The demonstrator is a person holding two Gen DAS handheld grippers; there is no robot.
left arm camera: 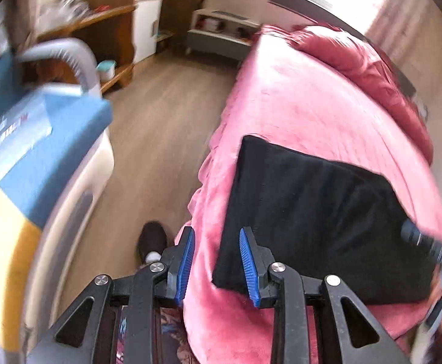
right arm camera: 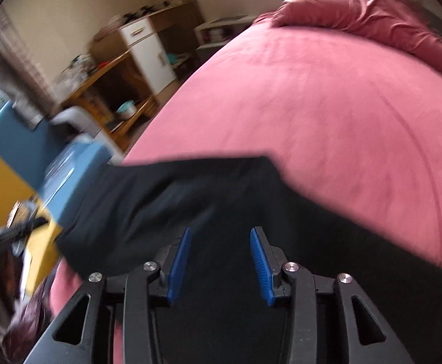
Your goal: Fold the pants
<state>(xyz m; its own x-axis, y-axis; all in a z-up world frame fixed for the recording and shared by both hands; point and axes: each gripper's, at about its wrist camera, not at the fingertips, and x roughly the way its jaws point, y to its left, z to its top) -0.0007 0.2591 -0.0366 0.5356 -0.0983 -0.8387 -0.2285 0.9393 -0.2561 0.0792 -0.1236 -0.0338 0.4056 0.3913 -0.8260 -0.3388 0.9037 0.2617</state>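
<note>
The black pants [left arm camera: 315, 218] lie folded into a flat rectangle on the pink bed cover [left arm camera: 306, 103] near its front edge. My left gripper [left arm camera: 216, 236] is open and empty, above the bed's edge just left of the pants' near corner. The other gripper [left arm camera: 427, 242] shows blurred at the pants' right side. In the right wrist view the pants [right arm camera: 190, 200] fill the lower frame, and my right gripper [right arm camera: 219, 236] is open and empty just above them. The pink bed cover [right arm camera: 327, 97] stretches beyond.
A wooden floor [left arm camera: 160, 127] runs left of the bed. A blue, yellow and white appliance [left arm camera: 39, 163] with a grey handle stands at the left. A wooden shelf unit [left arm camera: 99, 39] and a white cabinet [left arm camera: 148, 15] stand at the back. A crumpled red quilt [left arm camera: 369, 69] lies at the bed's far side.
</note>
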